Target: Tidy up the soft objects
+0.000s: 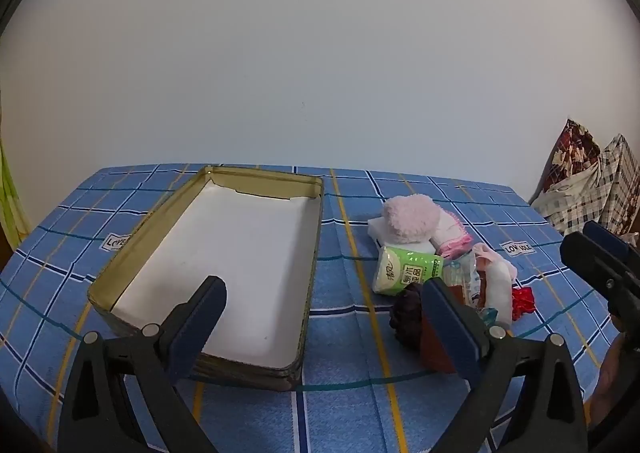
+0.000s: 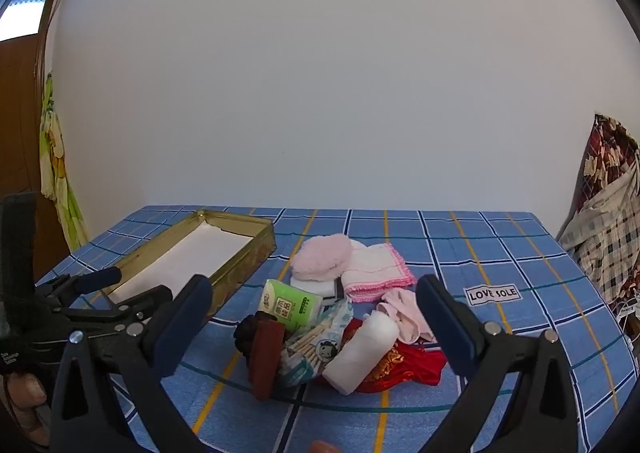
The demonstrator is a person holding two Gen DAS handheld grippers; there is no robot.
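plain white wall [image 2: 320,93]; wooden door [image 2: 20,113] left; blue checked tablecloth [image 2: 500,253].

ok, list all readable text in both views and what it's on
"LOVE SOLE": white label on the blue checked tablecloth, clear in the right wrist view.
"LOV...": second label by the tin box, partly hidden.
Green tissue pack: large Chinese characters, too blurred to read.
Swab bag: cartoon print, no legible text.
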